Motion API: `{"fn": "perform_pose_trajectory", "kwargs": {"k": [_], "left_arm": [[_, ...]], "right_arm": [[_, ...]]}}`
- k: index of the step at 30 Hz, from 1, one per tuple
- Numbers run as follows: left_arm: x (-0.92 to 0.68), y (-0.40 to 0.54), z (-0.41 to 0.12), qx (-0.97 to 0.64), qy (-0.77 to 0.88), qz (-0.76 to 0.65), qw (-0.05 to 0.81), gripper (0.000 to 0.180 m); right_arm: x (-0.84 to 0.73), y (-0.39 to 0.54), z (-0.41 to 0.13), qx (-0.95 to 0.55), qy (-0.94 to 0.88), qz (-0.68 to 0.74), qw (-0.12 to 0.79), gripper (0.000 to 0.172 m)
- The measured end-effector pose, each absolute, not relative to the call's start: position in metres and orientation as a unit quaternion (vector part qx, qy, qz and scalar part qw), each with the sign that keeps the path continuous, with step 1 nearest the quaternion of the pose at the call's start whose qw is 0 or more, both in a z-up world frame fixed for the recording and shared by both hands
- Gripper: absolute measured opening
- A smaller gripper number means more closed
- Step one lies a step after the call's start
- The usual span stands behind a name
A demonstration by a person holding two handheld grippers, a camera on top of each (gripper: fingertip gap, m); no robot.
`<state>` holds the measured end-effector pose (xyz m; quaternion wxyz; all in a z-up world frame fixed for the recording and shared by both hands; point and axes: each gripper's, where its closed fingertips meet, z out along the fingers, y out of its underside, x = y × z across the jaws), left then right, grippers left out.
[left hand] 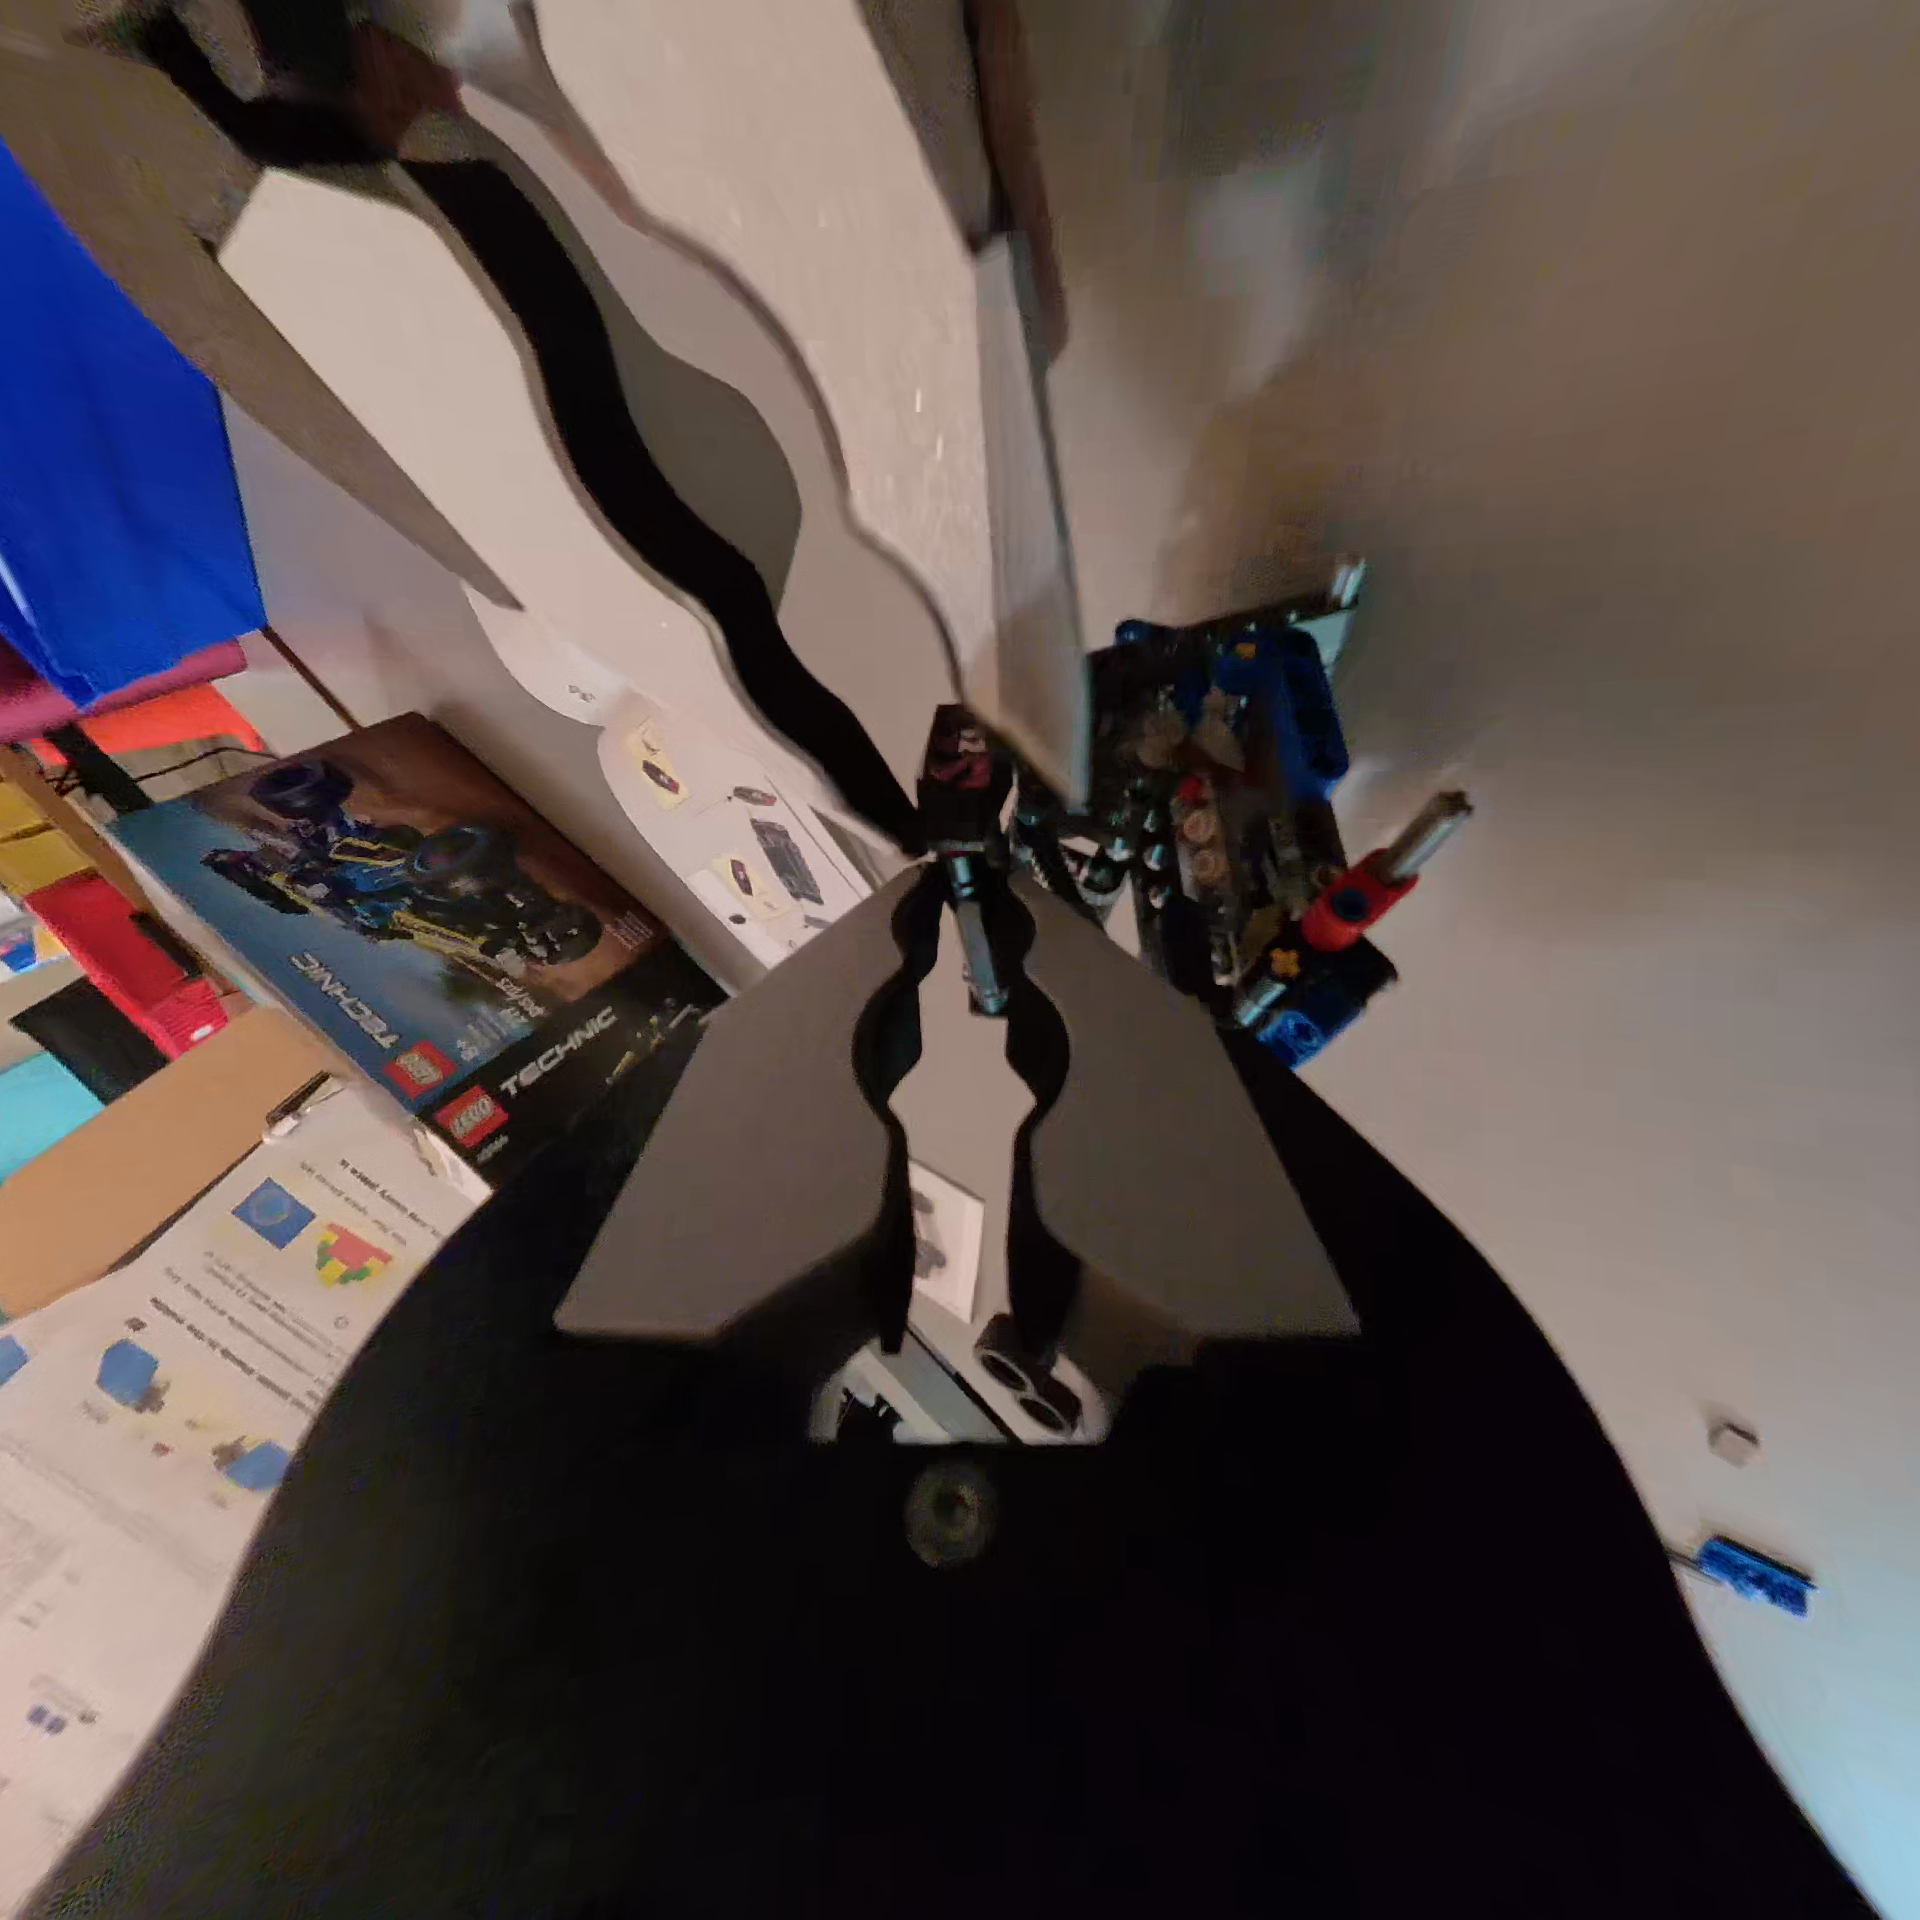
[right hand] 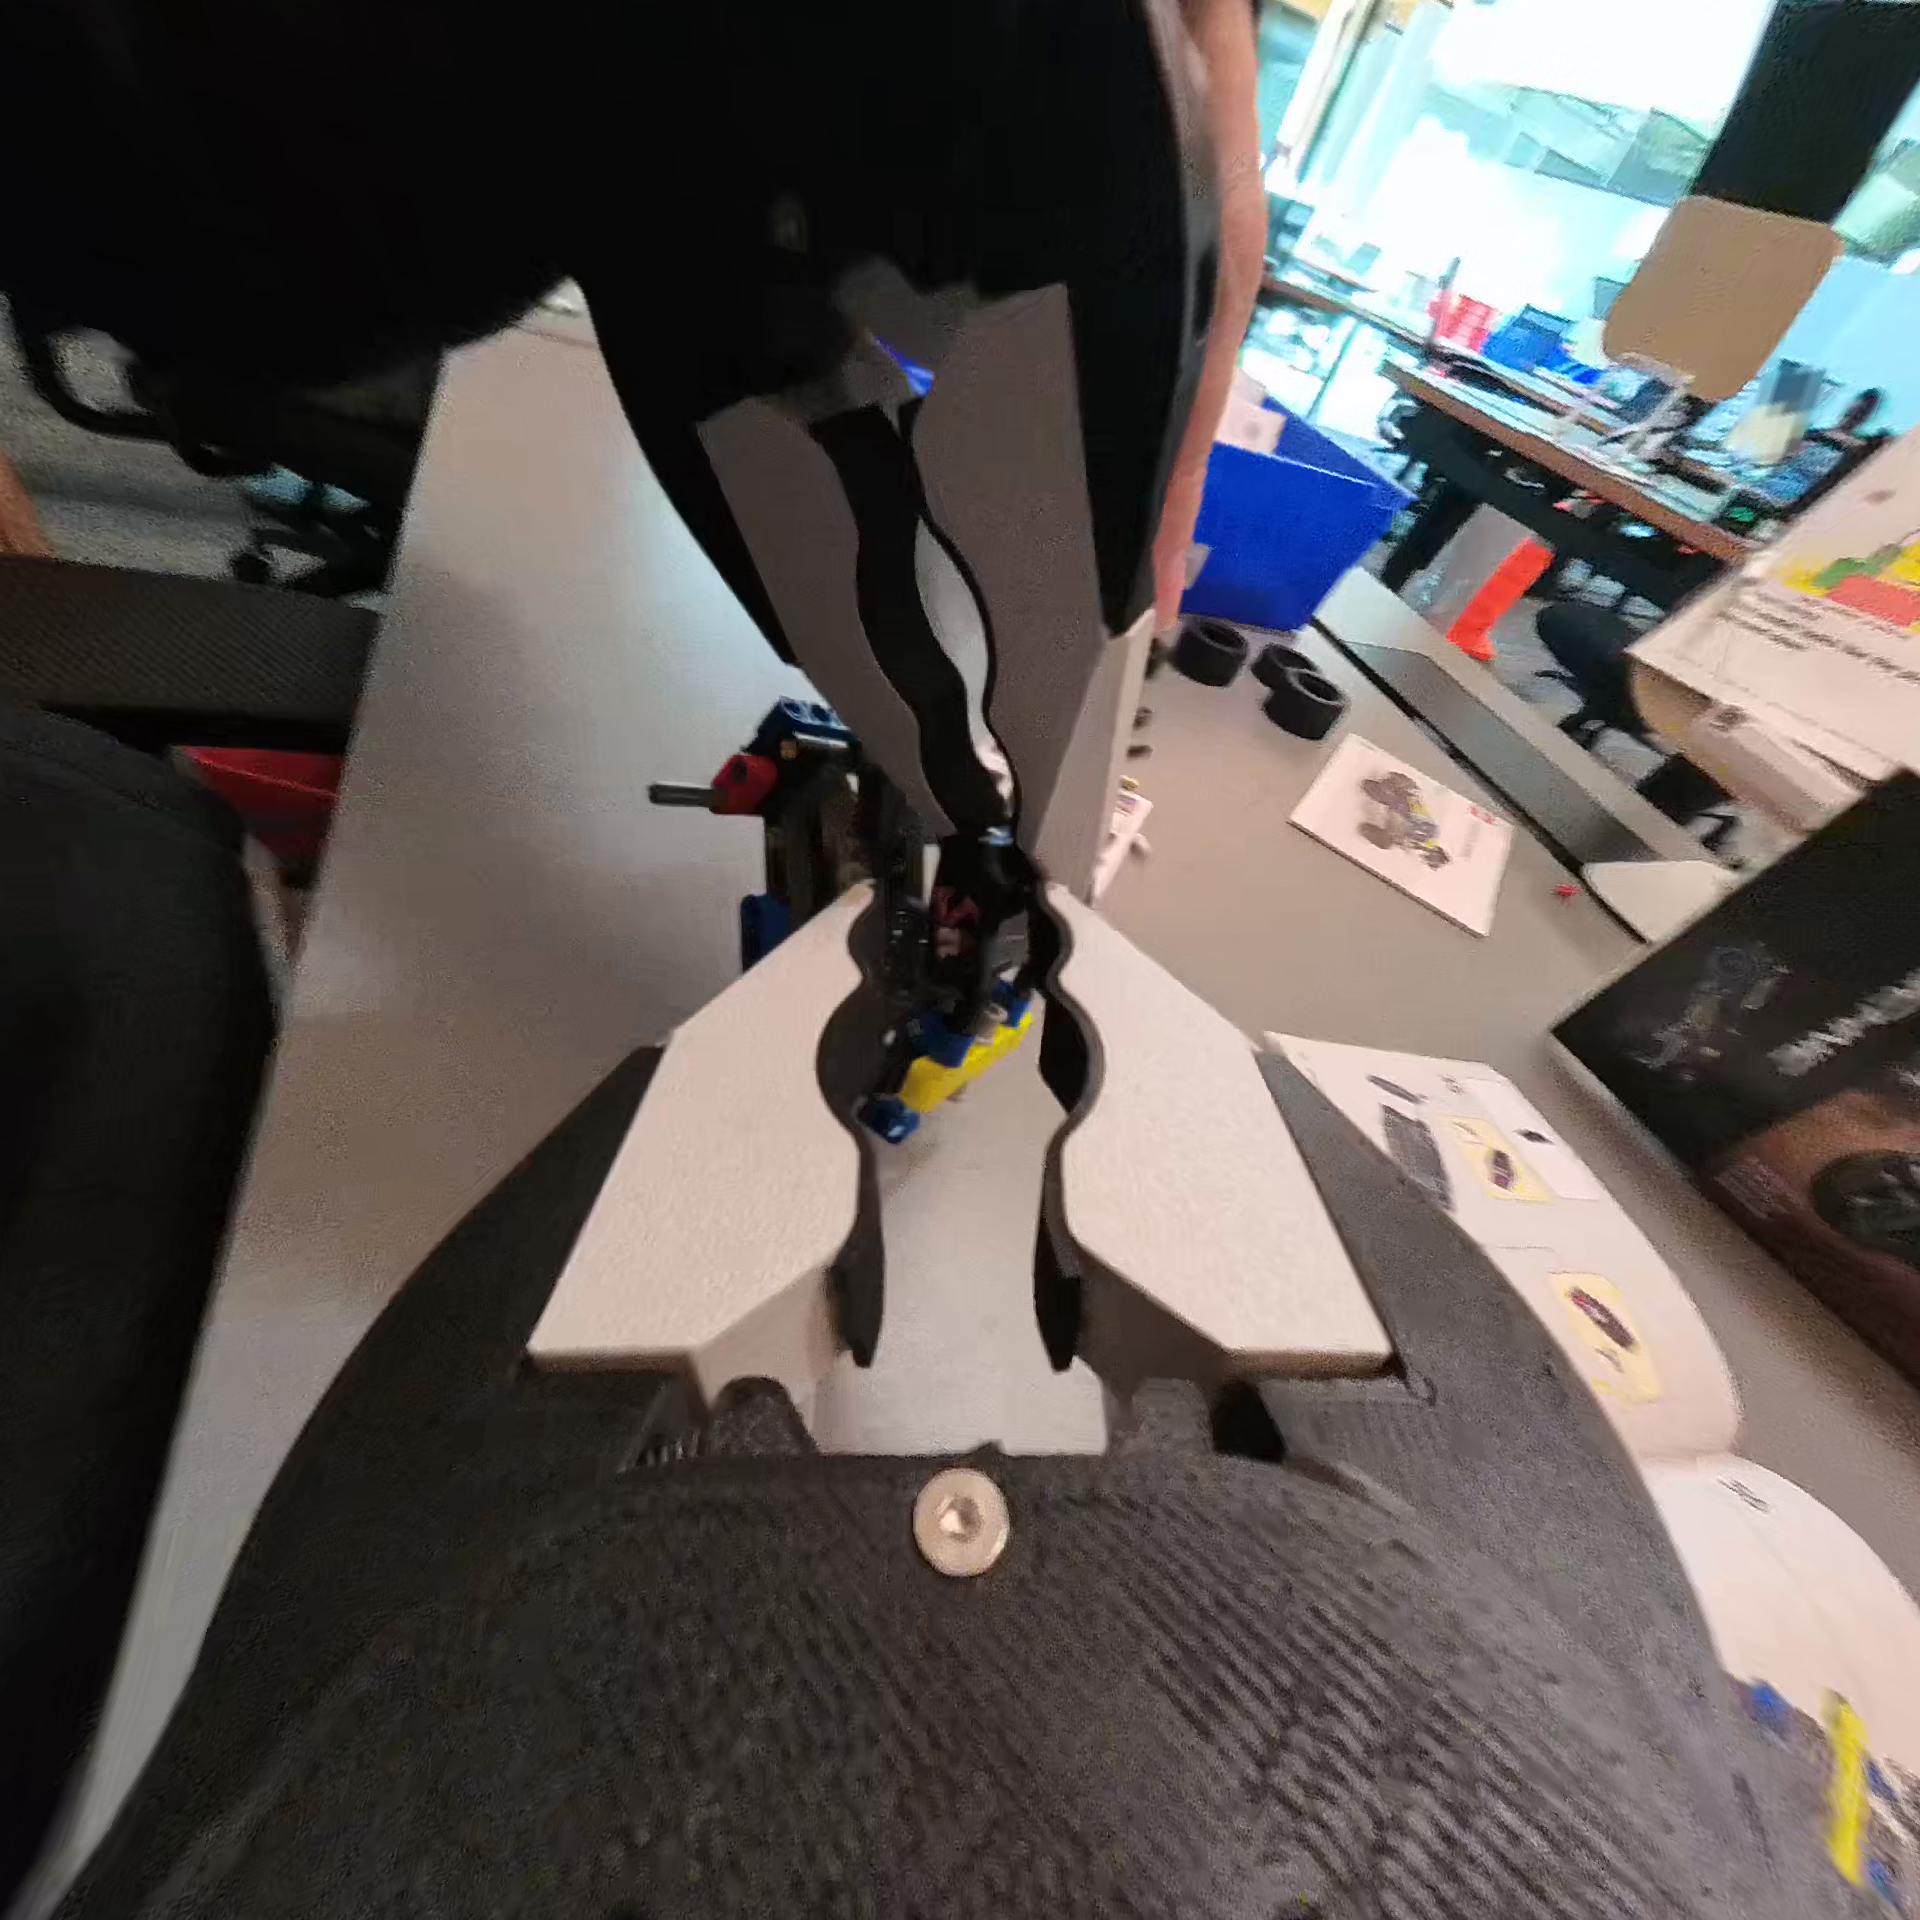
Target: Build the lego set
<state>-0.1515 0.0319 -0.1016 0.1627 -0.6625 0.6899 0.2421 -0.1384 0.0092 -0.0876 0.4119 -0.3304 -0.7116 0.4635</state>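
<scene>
- Two grippers meet at one toy brick build (right hand: 831,831) standing on the tabletop (right hand: 499,727).
- Left gripper (left hand: 966,894) is clamped on a thin black bar (left hand: 977,935) of it.
- Right gripper (right hand: 951,914) has its jaws apart around the black piece (right hand: 961,914).
- Kit box (left hand: 416,914) sits nearby.

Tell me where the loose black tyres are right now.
In the right wrist view, the black tyres sit on the grey table, upper right of centre, just before the blue bin and beyond the white booklet.

Dim, motion-blurred, fisheye-warped views; bright window glare upper right.
</scene>
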Motion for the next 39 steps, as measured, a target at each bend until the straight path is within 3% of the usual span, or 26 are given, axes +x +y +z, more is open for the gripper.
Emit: {"fn": "perform_pose_trajectory", "kwargs": {"k": [1,6,14,18,22,27,39], "left_arm": [[-0.15,0.036,-0.103,-0.662,0.693,0.238,0.156,0.007],[-0.139,0.063,-0.102,-0.639,0.704,0.224,0.214,0.014],[-0.128,0.083,-0.107,-0.71,0.635,0.11,0.284,0.023],[-0.14,0.083,-0.108,-0.775,0.549,0.03,0.311,0.017],[-0.142,0.068,-0.086,-0.821,0.401,-0.078,0.4,0.016],[-0.147,0.032,-0.104,-0.847,0.281,-0.073,0.445,0.025],[-0.151,-0.012,-0.132,-0.847,0.202,-0.109,0.48,0.041]], "right_arm": [[-0.14,0.016,-0.088,-0.336,-0.707,0.452,0.428,0.016],[-0.132,0.041,-0.088,-0.372,-0.667,0.47,0.443,0.014],[-0.116,0.062,-0.088,-0.406,-0.619,0.537,0.404,0.014],[-0.122,0.069,-0.089,-0.432,-0.623,0.491,0.43,0.013],[-0.133,0.066,-0.095,-0.466,-0.629,0.407,0.47,0.013],[-0.145,0.042,-0.095,-0.438,-0.665,0.38,0.471,0.014],[-0.121,-0.002,-0.088,-0.317,-0.764,0.427,0.365,0.065]]}}
